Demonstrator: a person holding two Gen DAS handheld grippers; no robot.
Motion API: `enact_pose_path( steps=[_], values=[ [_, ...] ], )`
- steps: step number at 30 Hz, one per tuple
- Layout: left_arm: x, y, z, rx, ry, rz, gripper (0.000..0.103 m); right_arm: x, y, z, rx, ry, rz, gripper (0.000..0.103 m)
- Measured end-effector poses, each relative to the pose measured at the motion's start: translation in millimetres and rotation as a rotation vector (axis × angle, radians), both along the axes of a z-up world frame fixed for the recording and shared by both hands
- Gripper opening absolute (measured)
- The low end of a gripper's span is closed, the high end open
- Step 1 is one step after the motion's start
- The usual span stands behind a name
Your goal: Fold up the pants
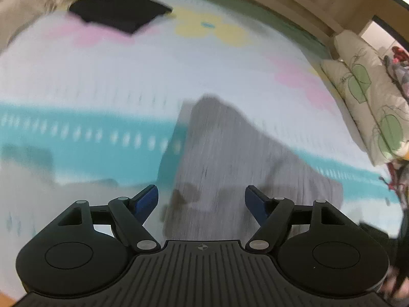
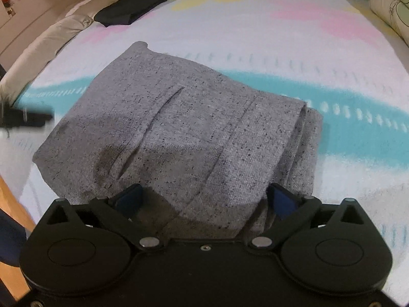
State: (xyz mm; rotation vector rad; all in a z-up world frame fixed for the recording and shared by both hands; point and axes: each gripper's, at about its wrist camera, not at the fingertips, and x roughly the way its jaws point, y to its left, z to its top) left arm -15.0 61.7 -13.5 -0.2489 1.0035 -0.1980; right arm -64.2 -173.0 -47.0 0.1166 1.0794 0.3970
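Note:
The grey speckled pants (image 2: 179, 133) lie folded into a compact stack on the bed's white, pink and teal cover (image 2: 319, 58). In the left wrist view the pants (image 1: 230, 168) are blurred. My left gripper (image 1: 202, 200) is open and empty, hovering above the pants' near part. My right gripper (image 2: 204, 199) is open, low over the near edge of the folded pants, with the blue fingertips (image 2: 281, 199) spread on either side of the cloth and nothing held.
A folded black garment (image 2: 133, 7) lies at the far side of the bed, also seen in the left wrist view (image 1: 120, 10). Leaf-print pillows (image 1: 368, 102) sit at the right. A beige cushion (image 2: 43, 43) lines the left edge. The wooden bed frame (image 2: 10, 199) is near left.

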Motion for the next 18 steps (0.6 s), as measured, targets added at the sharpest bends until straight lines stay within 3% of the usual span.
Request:
enact_pose_path(
  steps=[5, 11, 16, 18],
  values=[
    [50, -38, 6, 0.091, -0.040, -0.050, 0.073, 1, 11, -1, -0.011, -0.005, -0.002, 0.103],
    [104, -60, -33, 0.238, -0.001, -0.018, 0.073, 2, 8, -2, -0.005, -0.001, -0.002, 0.103],
    [128, -56, -65, 0.208, 0.048, 0.008, 0.074, 2, 5, -1, 0.005, 0.011, -0.001, 0.103],
    [131, -60, -69, 0.236, 0.033, 0.003, 0.074, 2, 4, 0, 0.006, 0.015, -0.003, 0.103]
  ],
)
